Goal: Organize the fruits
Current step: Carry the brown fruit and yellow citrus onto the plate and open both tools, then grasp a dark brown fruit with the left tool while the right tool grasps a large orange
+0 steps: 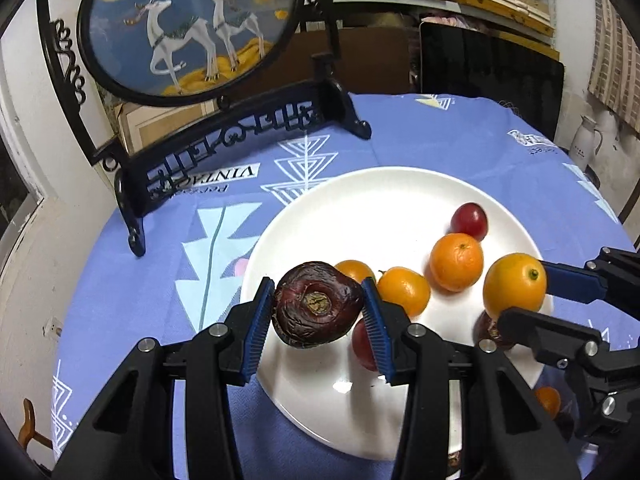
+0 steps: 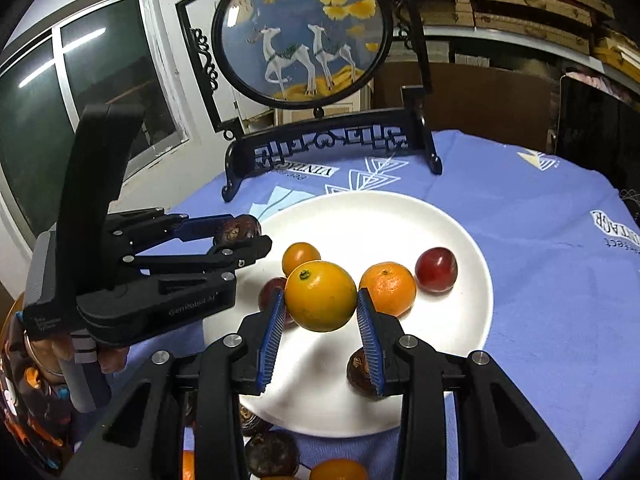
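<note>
My left gripper (image 1: 318, 286) is shut on a dark brown wrinkled fruit (image 1: 316, 304), held above the near left rim of the white plate (image 1: 360, 196). My right gripper (image 2: 321, 298) is shut on a yellow-orange citrus (image 2: 320, 296) over the plate's (image 2: 452, 220) middle. On the plate lie a tangerine (image 2: 388, 288), a red fruit (image 2: 436, 269), a small orange fruit (image 2: 300, 258), a second red fruit (image 2: 270, 292) and a dark fruit (image 2: 358, 368). The right wrist view shows the left gripper (image 2: 244, 234) at the plate's left edge. The right gripper (image 1: 524, 296) shows at right in the left wrist view.
A black carved stand (image 2: 332, 144) with a round deer picture (image 2: 304, 32) stands behind the plate on the blue tablecloth (image 2: 540, 260). Loose dark fruits (image 2: 272, 452) and an orange one (image 2: 338, 470) lie off the plate's near rim. A hand (image 2: 60, 352) grips the left gripper's handle.
</note>
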The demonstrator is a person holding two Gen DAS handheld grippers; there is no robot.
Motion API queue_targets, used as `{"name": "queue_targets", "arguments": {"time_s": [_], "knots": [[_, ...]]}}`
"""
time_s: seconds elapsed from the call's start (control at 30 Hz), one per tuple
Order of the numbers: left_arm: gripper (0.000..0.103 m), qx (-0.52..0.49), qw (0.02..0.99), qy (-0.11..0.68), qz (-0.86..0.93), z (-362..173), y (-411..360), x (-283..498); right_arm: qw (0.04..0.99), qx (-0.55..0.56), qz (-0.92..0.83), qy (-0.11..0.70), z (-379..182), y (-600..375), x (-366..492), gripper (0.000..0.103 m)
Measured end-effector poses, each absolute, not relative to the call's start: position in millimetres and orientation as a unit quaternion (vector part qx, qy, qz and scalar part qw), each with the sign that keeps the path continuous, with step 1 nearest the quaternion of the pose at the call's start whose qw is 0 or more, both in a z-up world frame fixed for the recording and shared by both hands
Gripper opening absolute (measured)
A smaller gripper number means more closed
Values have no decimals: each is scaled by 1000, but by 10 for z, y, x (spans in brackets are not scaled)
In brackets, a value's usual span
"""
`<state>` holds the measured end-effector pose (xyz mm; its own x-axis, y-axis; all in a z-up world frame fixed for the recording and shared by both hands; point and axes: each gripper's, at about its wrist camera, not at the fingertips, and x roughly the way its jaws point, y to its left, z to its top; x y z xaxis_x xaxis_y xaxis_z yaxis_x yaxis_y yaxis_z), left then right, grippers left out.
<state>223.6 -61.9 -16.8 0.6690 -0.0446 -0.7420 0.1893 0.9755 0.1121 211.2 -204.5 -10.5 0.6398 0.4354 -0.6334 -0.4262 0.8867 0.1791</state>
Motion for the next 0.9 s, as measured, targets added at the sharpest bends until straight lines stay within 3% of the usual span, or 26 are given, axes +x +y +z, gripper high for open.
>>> {"name": "queue_targets", "arguments": {"time_s": [0.23,0.27,0.3,0.33,0.5,0.7,0.9], "knots": [[44,84,906,411,-58,-222,-587,2296,908,-8,229,352,-107,-1967,2219,40],[44,82,905,413,-59,-224,-577,2297,911,-8,221,347,-94,-1980,2201,54],[48,80,906,411,-59,-218,-563,2287,916,-5,216,339,-69,-2006,2171,61],[53,79,908,408,-59,-200,-552,2270,917,-1,217,334,-44,-2034,2149,61],[58,75,913,396,-60,-93,-479,2109,915,12,221,338,3,-2136,1945,61],[71,84,921,375,-68,40,-359,1667,895,-31,275,350,-53,-1960,1284,63],[76,87,922,372,-67,61,-143,1184,866,-78,323,374,-294,-1686,677,65]]}}
